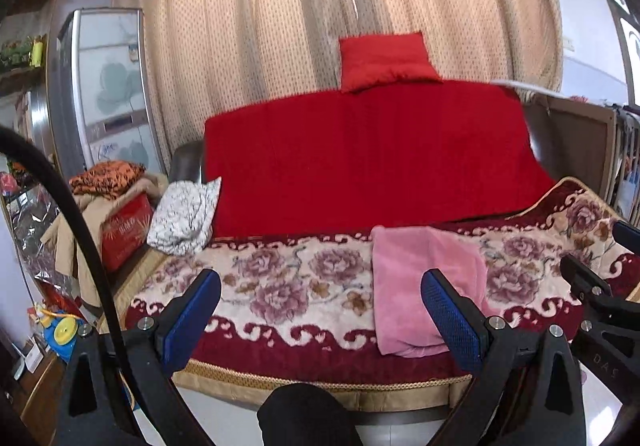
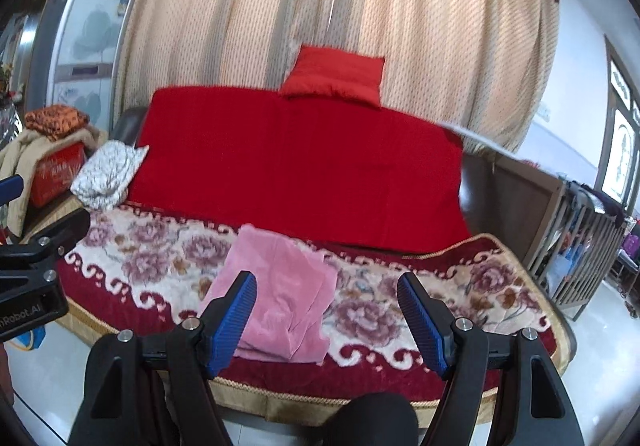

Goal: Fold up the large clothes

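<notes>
A pink garment lies folded into a rectangle on the floral blanket that covers the sofa seat. It also shows in the right wrist view. My left gripper is open and empty, held above the seat's front edge, left of the garment. My right gripper is open and empty, held just in front of the garment; it also shows at the right edge of the left wrist view. Neither gripper touches the cloth.
A red cover drapes the sofa back, with a red pillow on top. A black-and-white cushion sits at the seat's left end. A red box with piled clothes stands left. Crates stand right.
</notes>
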`<state>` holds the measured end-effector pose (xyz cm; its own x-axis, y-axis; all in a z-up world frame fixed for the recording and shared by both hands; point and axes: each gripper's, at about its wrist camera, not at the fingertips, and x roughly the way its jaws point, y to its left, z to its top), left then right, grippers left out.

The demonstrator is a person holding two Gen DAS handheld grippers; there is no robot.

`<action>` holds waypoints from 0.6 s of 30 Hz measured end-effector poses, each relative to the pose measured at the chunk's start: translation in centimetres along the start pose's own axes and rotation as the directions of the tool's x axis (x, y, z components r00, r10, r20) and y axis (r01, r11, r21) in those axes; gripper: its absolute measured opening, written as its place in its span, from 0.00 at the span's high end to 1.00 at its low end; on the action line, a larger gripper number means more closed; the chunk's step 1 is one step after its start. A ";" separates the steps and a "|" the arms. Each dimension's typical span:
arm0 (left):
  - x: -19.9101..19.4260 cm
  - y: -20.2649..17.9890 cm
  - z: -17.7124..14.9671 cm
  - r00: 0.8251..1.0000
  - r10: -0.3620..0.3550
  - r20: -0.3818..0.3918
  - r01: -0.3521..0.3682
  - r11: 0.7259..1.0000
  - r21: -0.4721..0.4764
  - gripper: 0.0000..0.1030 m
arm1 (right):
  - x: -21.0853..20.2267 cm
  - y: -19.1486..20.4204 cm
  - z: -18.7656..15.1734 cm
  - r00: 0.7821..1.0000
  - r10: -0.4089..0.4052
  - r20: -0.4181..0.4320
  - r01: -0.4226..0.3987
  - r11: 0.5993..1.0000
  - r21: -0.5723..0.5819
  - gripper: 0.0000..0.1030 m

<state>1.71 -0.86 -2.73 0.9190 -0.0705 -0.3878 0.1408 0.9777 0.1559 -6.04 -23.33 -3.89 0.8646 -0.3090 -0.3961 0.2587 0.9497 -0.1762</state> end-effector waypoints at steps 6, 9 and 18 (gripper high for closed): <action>3.6 -0.2 -1.0 0.996 0.015 -0.085 -0.015 1.000 -0.001 0.03 | 3.7 0.7 -1.2 0.997 0.014 -0.081 -0.016 1.000 -0.018 0.26; 5.4 -0.6 -1.3 0.993 0.015 -0.120 -0.015 1.000 0.005 0.03 | 5.5 1.1 -1.7 0.992 0.018 -0.121 -0.022 0.999 -0.028 0.26; 11.6 -3.1 -2.4 0.969 -0.020 -0.244 0.032 0.999 0.042 0.03 | 11.5 1.8 -2.7 0.972 0.013 -0.236 -0.024 0.999 -0.040 0.26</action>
<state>11.10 -4.26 -9.88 0.7982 -0.0400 -0.6011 0.1850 0.9659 0.1814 3.23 -25.29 -11.23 0.7420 -0.2993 -0.5999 0.2206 0.9540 -0.2031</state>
